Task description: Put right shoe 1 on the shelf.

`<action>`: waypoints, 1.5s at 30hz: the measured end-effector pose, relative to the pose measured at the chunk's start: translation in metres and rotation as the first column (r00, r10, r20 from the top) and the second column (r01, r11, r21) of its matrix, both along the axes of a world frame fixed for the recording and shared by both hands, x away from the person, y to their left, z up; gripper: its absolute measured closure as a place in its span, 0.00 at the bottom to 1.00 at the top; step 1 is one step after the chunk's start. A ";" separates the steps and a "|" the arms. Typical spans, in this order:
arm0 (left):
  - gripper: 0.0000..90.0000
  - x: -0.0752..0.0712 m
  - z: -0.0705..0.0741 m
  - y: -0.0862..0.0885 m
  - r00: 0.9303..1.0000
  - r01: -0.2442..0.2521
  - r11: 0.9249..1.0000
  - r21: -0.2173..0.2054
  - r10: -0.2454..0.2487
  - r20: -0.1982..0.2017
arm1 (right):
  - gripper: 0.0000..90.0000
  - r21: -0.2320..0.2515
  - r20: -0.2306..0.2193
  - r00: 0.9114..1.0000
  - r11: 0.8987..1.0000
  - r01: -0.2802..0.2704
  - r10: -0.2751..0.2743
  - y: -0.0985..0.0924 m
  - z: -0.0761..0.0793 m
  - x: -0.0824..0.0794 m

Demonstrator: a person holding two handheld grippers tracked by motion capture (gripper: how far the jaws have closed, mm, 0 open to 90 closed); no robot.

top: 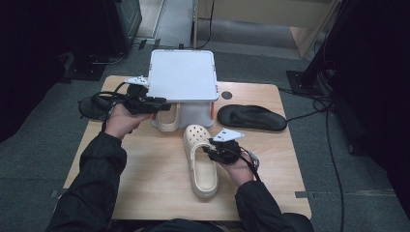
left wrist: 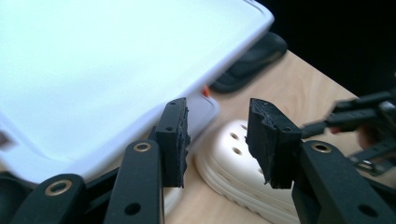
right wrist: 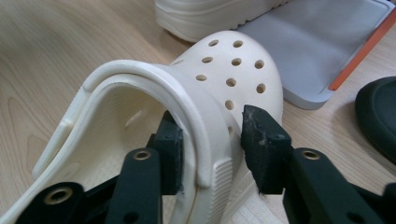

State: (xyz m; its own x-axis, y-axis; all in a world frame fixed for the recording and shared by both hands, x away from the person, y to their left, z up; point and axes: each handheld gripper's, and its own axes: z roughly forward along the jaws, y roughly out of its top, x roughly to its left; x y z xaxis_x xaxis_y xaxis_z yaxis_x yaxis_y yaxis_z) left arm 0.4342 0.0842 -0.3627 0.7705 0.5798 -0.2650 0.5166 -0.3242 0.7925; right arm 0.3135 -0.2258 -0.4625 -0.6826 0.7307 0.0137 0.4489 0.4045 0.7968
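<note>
so the cream clog [top: 200, 162] is lying on the wooden table [top: 145, 183] right in the middle, toe pointing away from the person, sole down. The right hand-held gripper [top: 216, 151] is at its right side wall near the opening: in the right gripper view one jaw sits inside the shoe [right wrist: 196, 93] behind the heel strap and the other outside the wall, so the wall is between them, but the outer pad looks a touch clear of it, so I'd call the jaws apart rather than clamped. The second cream clog [top: 168, 118] is tucked under the white shelf-like stand [top: 183, 75] just beyond the first one's toe. The left hand-held gripper [top: 162, 104] is up beside the stand's left front edge, jaws apart with nothing between them; in its own view the pads [left wrist: 173, 140] frame the stand's edge and the clog behind. A black flip-flop [top: 251, 117] lies to the right of the stand, and another dark sandal [top: 94, 106] sits at the table's left edge behind the left hand [top: 124, 121]
</note>
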 end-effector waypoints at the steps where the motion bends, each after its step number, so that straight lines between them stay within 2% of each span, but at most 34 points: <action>1: 0.65 0.003 0.001 0.002 1.000 0.000 1.000 0.000 0.000 0.005 | 0.70 0.002 -0.008 1.000 1.000 0.007 -0.007 0.000 0.001 0.000; 3: 0.67 0.006 0.003 0.005 1.000 0.003 1.000 -0.026 -0.003 0.001 | 0.73 -0.006 0.000 1.000 1.000 0.012 -0.012 0.002 0.002 0.000; 4: 0.66 0.008 0.005 0.006 1.000 -0.019 1.000 -0.014 0.020 0.012 | 0.75 -0.011 0.005 1.000 1.000 0.016 -0.016 0.003 0.003 0.000; 5: 0.66 0.009 0.005 0.007 0.999 -0.031 0.999 -0.020 0.032 0.018 | 0.77 -0.023 0.010 1.000 1.000 0.020 -0.020 0.004 0.005 0.000; 6: 0.66 0.011 0.004 0.009 0.999 -0.034 0.999 -0.035 0.034 0.006 | 0.79 -0.031 0.016 1.000 0.999 0.021 -0.020 0.005 0.007 0.001; 7: 0.67 0.012 0.003 0.011 0.999 -0.035 0.999 -0.027 0.035 -0.001 | 0.80 -0.039 0.024 1.000 0.999 0.021 -0.020 0.006 0.008 0.001; 8: 0.68 0.012 0.002 0.011 0.999 -0.040 0.999 -0.026 0.040 0.008 | 0.81 -0.038 0.023 0.999 0.999 0.030 -0.029 0.006 0.009 0.002; 11: 0.70 0.014 0.001 0.014 0.999 -0.050 0.999 -0.020 0.050 0.002 | 0.83 -0.019 0.014 0.999 0.999 0.047 -0.046 0.004 0.013 0.006; 15: 0.72 0.014 0.000 0.014 0.998 -0.055 0.998 -0.014 0.055 0.012 | 0.84 -0.017 -0.003 0.998 0.998 0.064 -0.064 0.004 0.020 0.013; 21: 0.76 0.014 0.000 0.014 0.998 -0.060 0.998 -0.012 0.061 0.014 | 0.84 -0.025 0.021 0.998 0.998 0.055 -0.054 0.009 0.034 0.019; 24: 0.76 0.014 0.000 0.015 0.998 -0.059 0.998 -0.012 0.060 0.014 | 0.84 -0.027 0.034 0.998 0.998 0.059 -0.058 0.013 0.043 0.027; 28: 0.76 0.015 0.000 0.015 0.998 -0.059 0.998 -0.014 0.059 0.012 | 0.84 -0.031 0.046 0.996 0.997 0.072 -0.071 0.017 0.047 0.040; 32: 0.76 0.014 0.000 0.015 0.998 -0.059 0.998 -0.014 0.059 0.015 | 0.84 -0.050 0.049 0.995 0.994 0.093 -0.090 0.021 0.045 0.055; 36: 0.77 0.015 -0.001 0.016 0.998 -0.055 0.998 -0.020 0.055 0.012 | 0.84 -0.083 0.080 0.990 0.989 0.120 -0.114 0.024 0.039 0.071; 38: 0.78 0.015 -0.001 0.016 0.998 -0.055 0.998 -0.019 0.055 0.012 | 0.83 -0.084 0.079 0.989 0.988 0.132 -0.125 0.024 0.036 0.076; 39: 0.78 0.015 -0.001 0.016 0.998 -0.056 0.998 -0.020 0.056 0.012 | 0.83 -0.086 0.088 0.987 0.986 0.140 -0.133 0.025 0.034 0.078; 42: 0.78 0.015 -0.001 0.016 0.998 -0.055 0.998 -0.017 0.055 0.012 | 0.82 -0.090 0.068 0.986 0.984 0.156 -0.150 0.026 0.026 0.081; 44: 0.78 0.015 -0.001 0.017 0.998 -0.053 0.998 -0.019 0.054 0.012 | 0.81 -0.089 0.066 0.990 0.987 0.134 -0.128 0.027 0.021 0.080; 45: 0.78 0.015 -0.001 0.017 0.998 -0.054 0.998 -0.021 0.054 0.010 | 0.81 -0.092 0.074 0.988 0.986 0.139 -0.132 0.028 0.020 0.078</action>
State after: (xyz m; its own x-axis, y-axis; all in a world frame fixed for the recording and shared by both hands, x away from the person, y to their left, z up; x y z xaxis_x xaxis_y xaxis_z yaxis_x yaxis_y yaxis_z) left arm 0.4496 0.1010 -0.3640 0.7411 0.6151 -0.2693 0.5242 -0.2794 0.8044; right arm 0.3915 -0.1983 -0.4421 -0.5742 0.8120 -0.1046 0.4513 0.4205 0.7871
